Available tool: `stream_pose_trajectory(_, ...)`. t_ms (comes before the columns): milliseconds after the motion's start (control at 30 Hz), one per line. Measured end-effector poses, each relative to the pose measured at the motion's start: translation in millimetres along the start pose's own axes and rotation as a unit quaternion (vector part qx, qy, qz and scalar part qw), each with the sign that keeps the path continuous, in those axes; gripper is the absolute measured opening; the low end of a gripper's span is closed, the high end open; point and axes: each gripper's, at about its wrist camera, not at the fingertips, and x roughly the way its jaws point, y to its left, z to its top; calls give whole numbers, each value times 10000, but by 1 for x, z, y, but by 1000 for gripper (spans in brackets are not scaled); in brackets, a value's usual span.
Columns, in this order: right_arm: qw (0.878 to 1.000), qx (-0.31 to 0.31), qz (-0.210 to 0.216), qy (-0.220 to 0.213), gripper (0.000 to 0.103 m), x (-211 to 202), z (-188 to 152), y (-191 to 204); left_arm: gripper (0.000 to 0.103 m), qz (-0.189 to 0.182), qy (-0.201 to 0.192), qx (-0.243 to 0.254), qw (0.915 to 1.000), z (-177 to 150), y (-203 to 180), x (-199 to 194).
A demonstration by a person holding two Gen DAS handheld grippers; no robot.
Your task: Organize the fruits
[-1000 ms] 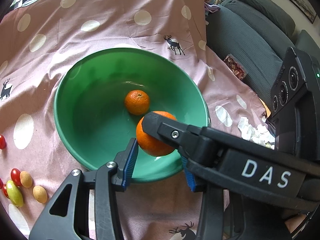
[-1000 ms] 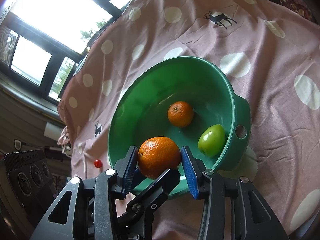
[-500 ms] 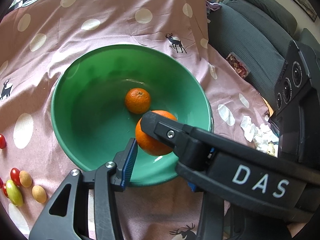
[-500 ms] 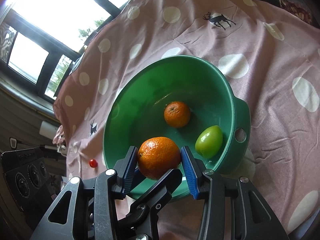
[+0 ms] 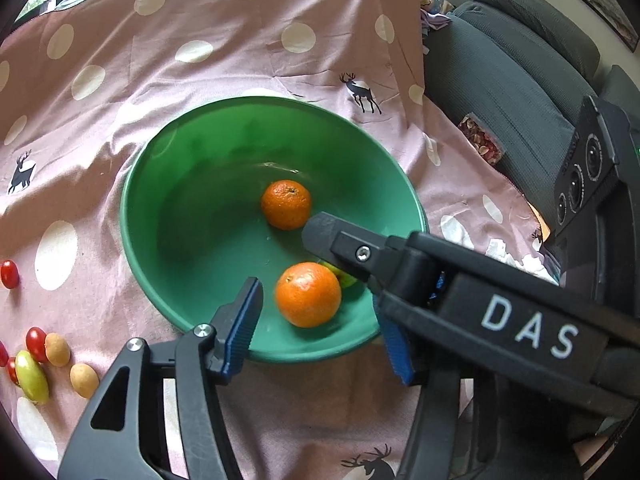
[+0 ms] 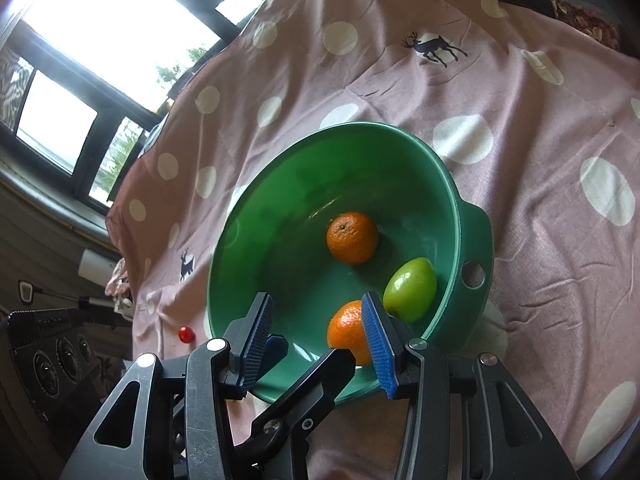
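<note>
Dropped since earlier frame: large orange (image 5: 308, 294) left jaws, now lies in green bowl (image 5: 168, 160) just ahead of them, touching green fruit (image 6: 410, 289); small orange (image 5: 286, 204) farther ahead. Likely released here to gather fruit in one dish. Left gripper (image 5: 320, 326) jaws opening, nothing between pads, angled down over near rim. Right gripper (image 6: 320, 344) alongside, jaws part open, empty, same downward tilt.

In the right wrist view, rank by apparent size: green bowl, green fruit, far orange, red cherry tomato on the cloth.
1. green bowl
2-3. far orange and green fruit: look alike, unranked
4. red cherry tomato
</note>
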Motion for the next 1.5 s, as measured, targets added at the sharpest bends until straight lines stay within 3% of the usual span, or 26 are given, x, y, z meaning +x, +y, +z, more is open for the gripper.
stream_pose_trajectory(200,9997,120,228,35,52,0,1,-1,66,374,-365,187,9985,-5,-3,-17)
stream_pose_trajectory(300,9999,72,71,-80,53,-4,1,2,75,423,-522,210,9975,-7,-1,-28)
stream_pose_trajectory(433,9998,-8,10,-222,64,-8,1,5,84,537,-817,141,9951,-10,8,-49)
stream_pose_trajectory(500,9997,-13,80,-218,65,-8,1,7,87,551,-977,37,9937,-12,16,-62)
stream_pose_trajectory(833,9991,-232,63,-358,65,-9,-2,22,87,1104,-1343,-610,9829,-29,68,-122)
stream_pose_trajectory(1100,9965,-678,22,-497,65,-9,-11,46,87,1546,-1612,-840,9711,-60,107,-167)
stream_pose_trajectory(1500,9917,-1264,-9,-228,65,10,-29,78,86,1562,-1518,-1707,9610,-91,167,-175)
